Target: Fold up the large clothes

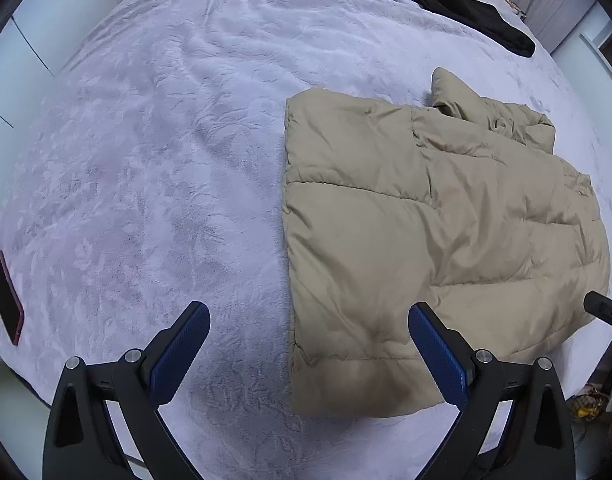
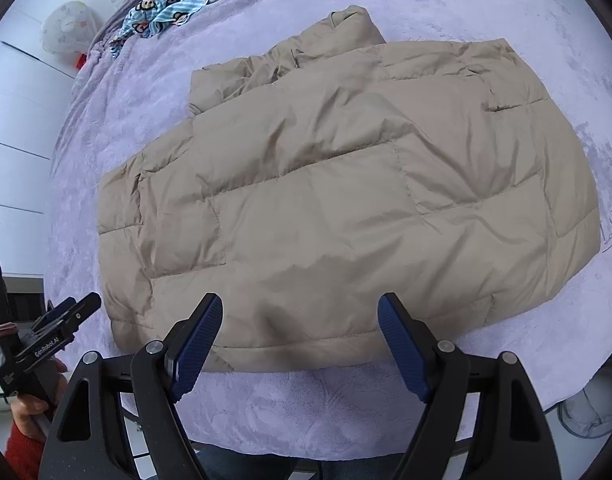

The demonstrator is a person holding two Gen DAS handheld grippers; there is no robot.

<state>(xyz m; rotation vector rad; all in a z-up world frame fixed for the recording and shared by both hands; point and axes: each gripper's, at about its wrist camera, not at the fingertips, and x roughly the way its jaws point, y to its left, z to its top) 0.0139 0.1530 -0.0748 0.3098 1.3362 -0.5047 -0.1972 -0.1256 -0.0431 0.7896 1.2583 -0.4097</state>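
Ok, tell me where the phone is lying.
In the left wrist view, the phone lies at the far left edge of the lilac bedspread, well left of the beige puffer jacket.

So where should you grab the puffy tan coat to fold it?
Probably by the hem, the long flat edge nearest the person, one tool near each bottom corner. The tan coat lies flat on the purple blanket with that edge free and thin, while the collar end is bunched and far. Come from above, on the near side; the left tool and right tool are both open and empty.
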